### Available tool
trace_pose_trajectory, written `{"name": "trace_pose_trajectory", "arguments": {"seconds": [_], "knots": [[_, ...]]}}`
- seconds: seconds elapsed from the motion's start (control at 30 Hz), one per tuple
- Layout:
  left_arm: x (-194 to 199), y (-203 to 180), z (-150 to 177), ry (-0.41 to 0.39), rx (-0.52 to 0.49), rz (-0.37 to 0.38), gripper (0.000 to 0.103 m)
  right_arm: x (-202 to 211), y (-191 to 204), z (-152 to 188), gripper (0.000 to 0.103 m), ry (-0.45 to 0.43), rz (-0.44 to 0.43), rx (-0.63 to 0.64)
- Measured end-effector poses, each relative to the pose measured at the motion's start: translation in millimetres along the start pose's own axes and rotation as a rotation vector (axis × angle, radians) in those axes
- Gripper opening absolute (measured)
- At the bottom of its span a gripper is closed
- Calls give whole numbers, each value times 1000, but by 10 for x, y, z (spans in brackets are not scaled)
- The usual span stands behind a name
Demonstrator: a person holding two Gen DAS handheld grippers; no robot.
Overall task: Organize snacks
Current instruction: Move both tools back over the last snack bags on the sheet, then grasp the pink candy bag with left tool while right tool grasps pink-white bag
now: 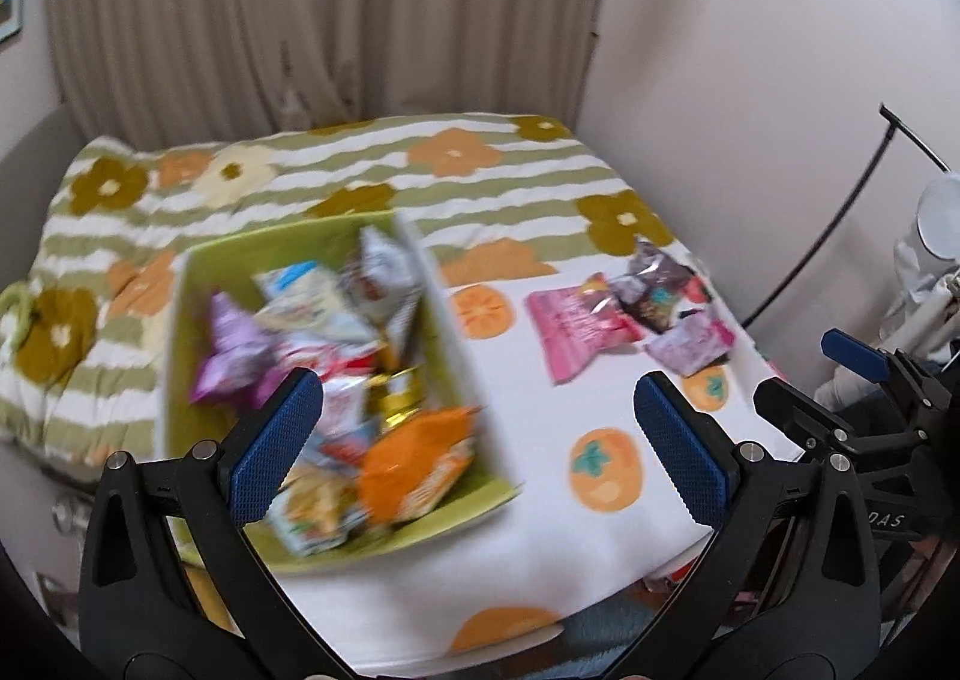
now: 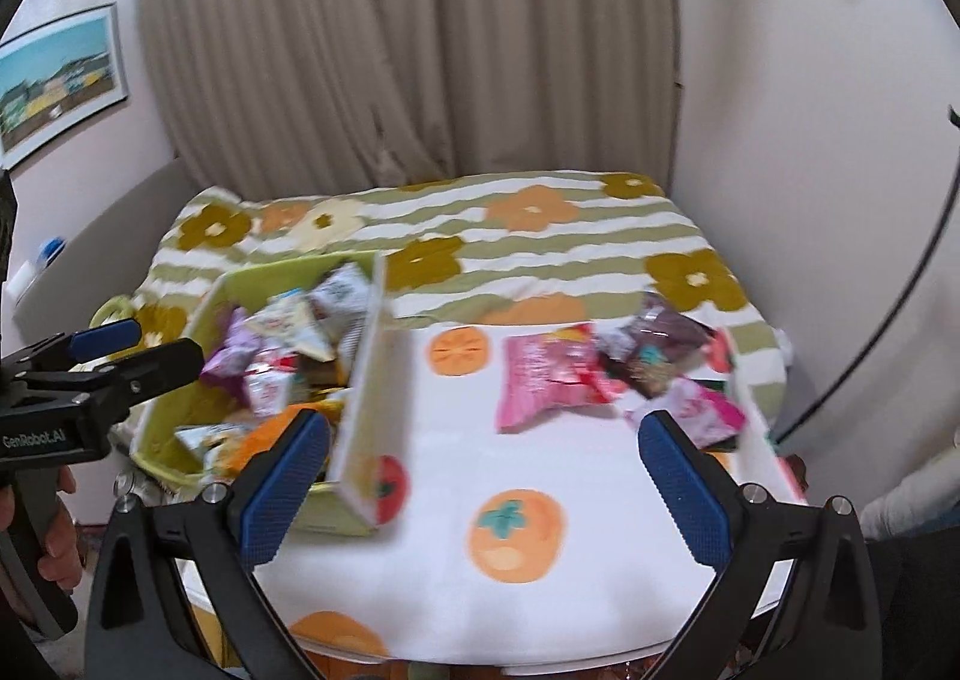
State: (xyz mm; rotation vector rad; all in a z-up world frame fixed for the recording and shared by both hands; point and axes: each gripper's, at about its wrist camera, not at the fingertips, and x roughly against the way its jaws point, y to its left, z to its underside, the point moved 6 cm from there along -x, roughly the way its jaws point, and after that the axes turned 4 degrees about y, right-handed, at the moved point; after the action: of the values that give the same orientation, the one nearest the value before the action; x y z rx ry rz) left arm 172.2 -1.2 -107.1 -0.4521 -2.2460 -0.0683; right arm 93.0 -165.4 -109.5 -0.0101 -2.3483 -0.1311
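Bedspread, snack packets beyond right claw

Bare cloth between bin and packets

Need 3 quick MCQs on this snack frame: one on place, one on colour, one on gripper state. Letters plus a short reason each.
1. The pink snack packet lies:
A. in the bin
B. on the tablecloth, right of the bin
C. in a gripper

2. The bin holding the snacks is:
A. green
B. blue
C. black

3. The left gripper and right gripper are:
A. both shut on packets
B. one open, one shut
C. both open, holding nothing

Key: 1 B, it lies flat on the cloth by other loose packets; 2 A, its walls are lime green; 3 C, the pads stand wide apart.
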Motion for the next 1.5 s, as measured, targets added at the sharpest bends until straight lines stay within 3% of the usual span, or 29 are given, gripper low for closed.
{"name": "trace_pose_trajectory", "arguments": {"seconds": [0.37,0.6,0.97,1.23,1.5], "knots": [[-1112,-1087,-474,95,37,64,103,-224,-1251,-189,103,17,39,2],[-2033,-1351,-497,225,89,25,103,-728,-1739,-186,103,111,9,37],[-3212,-1239,-226,400,174,-38,103,-1667,-2002,-13,103,261,-91,146],[-3572,-1108,-107,432,209,-40,103,-2132,-1949,169,103,351,-122,250],[-3682,-1120,-73,432,202,-37,103,-2359,-1945,303,102,413,-156,304]]}}
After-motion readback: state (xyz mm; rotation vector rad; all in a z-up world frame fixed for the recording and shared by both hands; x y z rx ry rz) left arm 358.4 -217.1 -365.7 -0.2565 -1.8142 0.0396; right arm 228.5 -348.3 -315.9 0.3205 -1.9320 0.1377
